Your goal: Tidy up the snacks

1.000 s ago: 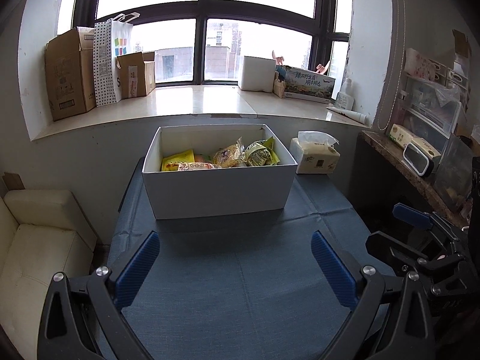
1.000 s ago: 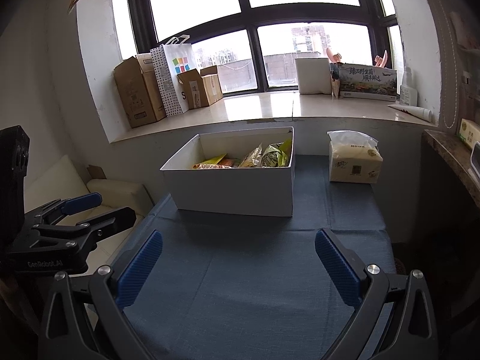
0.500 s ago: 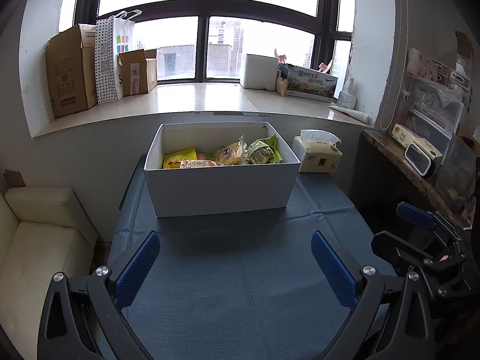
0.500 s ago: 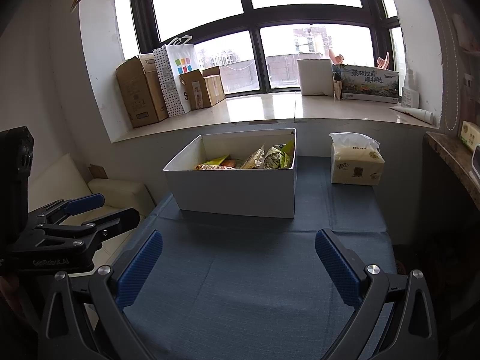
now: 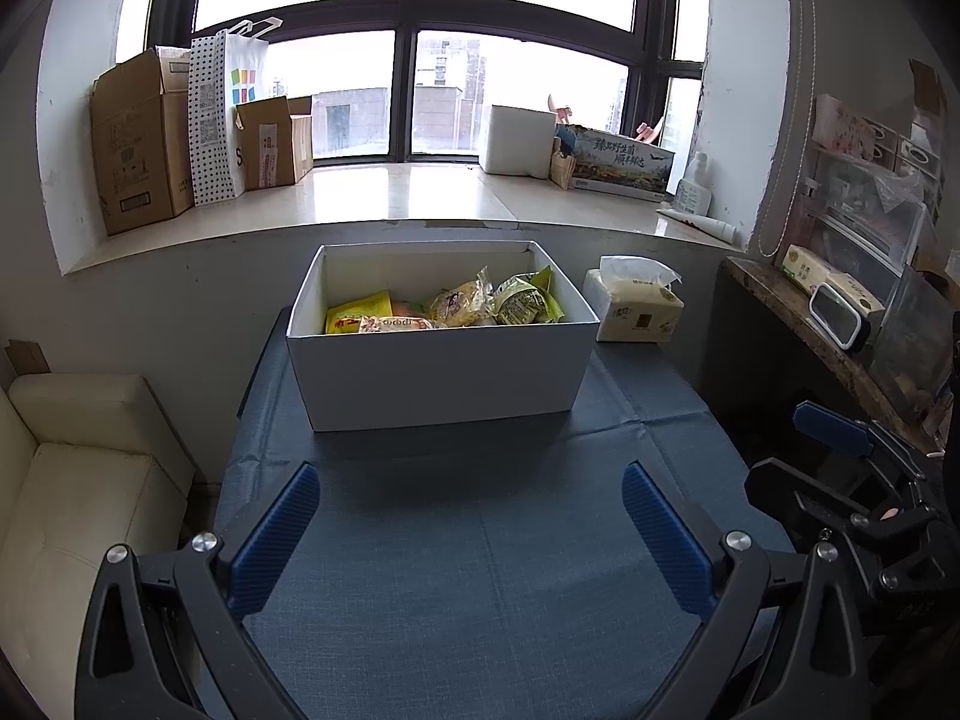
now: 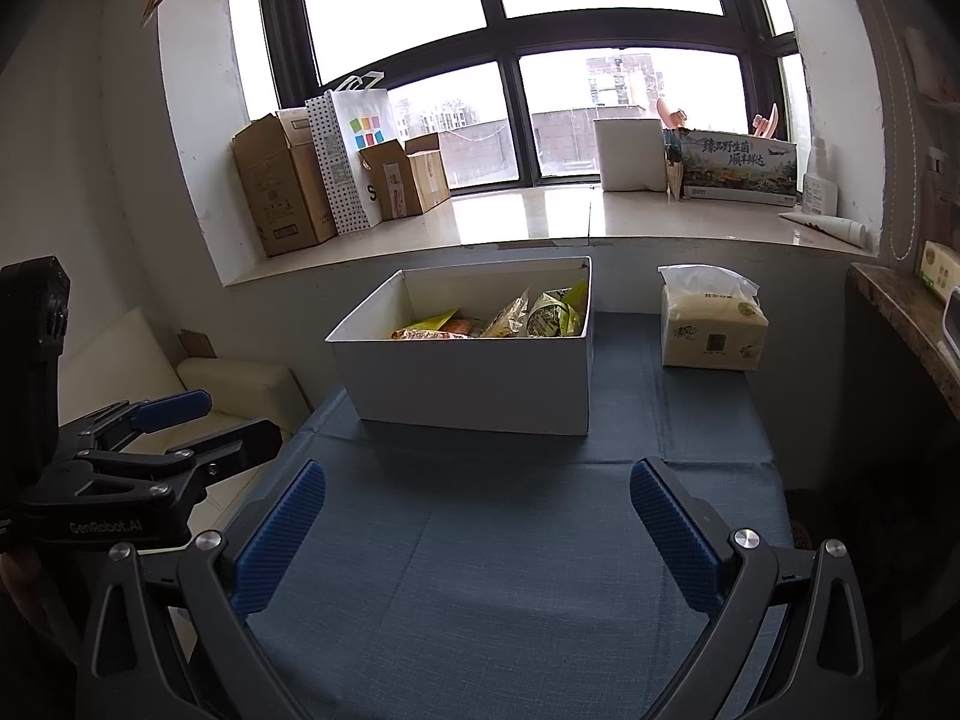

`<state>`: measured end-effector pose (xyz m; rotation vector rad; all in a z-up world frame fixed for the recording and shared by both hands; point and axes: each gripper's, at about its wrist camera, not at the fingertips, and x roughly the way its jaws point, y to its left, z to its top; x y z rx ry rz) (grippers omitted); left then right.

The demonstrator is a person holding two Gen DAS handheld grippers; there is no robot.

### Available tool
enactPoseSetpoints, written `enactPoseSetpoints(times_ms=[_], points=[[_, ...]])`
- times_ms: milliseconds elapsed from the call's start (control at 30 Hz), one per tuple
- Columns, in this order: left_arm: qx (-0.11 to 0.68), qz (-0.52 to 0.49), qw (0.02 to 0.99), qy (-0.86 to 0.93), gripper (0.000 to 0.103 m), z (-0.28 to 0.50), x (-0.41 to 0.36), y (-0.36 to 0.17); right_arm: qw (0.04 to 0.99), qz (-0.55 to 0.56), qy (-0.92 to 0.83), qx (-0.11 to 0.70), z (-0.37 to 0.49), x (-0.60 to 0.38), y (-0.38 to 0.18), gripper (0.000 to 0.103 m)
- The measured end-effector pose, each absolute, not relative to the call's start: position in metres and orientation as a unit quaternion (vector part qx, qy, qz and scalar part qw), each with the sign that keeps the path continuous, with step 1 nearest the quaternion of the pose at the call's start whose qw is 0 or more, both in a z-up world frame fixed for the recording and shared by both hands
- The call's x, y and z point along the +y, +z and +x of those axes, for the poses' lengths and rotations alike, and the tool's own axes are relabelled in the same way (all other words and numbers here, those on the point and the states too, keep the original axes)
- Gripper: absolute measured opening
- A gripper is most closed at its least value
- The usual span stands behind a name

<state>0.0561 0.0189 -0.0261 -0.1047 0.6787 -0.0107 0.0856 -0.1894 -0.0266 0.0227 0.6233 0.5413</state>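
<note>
A white open box (image 5: 441, 375) (image 6: 468, 384) stands at the far middle of a table with a blue cloth (image 5: 474, 570) (image 6: 498, 570). Several snack packets (image 5: 444, 309) (image 6: 498, 321) lie inside it, yellow, orange and green. My left gripper (image 5: 474, 516) is open and empty, held above the cloth in front of the box. My right gripper (image 6: 477, 510) is open and empty, also short of the box. Each gripper shows at the edge of the other's view: the right gripper at the right of the left wrist view (image 5: 852, 480), the left gripper at the left of the right wrist view (image 6: 156, 438).
A tissue pack (image 5: 636, 309) (image 6: 711, 324) stands right of the box. A windowsill behind holds cardboard boxes (image 5: 141, 138), a paper bag (image 5: 225, 114) and a printed carton (image 5: 618, 171). A cream sofa (image 5: 66, 480) is left; a cluttered side shelf (image 5: 840, 300) is right.
Both grippers have drawn back and risen slightly, so the box sits a little lower and farther in view. Jaws stay open and empty.
</note>
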Motion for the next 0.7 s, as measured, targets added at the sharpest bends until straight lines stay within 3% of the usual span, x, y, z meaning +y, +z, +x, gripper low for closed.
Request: enactPoseSetpoints(times_ms=[700], points=[[0.335, -0.049, 0.941, -0.009, 0.103, 0.0554, 0.0182, -0.0275, 0.914, 0.012, 0.265, 0.306, 0.0859, -0.1894, -0.0291, 0.103]])
